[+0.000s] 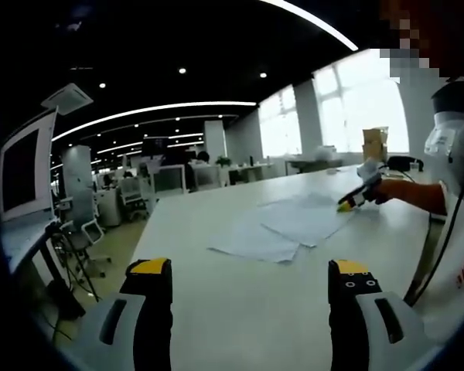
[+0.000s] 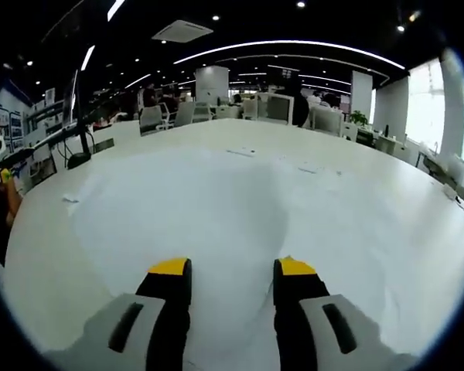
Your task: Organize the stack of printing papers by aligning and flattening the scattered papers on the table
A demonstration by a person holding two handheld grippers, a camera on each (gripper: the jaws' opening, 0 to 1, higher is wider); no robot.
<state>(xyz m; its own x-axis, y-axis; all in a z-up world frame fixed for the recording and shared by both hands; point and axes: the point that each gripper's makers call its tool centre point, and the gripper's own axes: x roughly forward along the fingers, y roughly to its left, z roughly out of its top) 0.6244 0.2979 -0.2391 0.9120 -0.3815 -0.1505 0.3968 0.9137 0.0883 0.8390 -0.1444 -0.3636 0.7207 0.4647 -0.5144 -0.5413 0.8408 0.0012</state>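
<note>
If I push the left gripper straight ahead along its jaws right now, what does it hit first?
Probably the scattered papers lying flat on the white table. The left gripper is open, with bare tabletop between its jaws and the sheets. The right gripper sits at the papers' far edge. Depth is uncertain.

Papers [image 1: 282, 228] are lying scattered and overlapping mid-table [image 1: 216, 309], ahead of the left gripper [image 1: 247, 286]. The right gripper [image 1: 354, 193] is sitting at the sheets' far right edge, coming in from the right. A box [image 1: 375, 143] is standing behind it. In the right gripper view, paper [image 2: 216, 209] is spreading just ahead of the fingers [image 2: 170, 270], with chairs [image 2: 151, 117] sitting behind the table's far edge.
</note>
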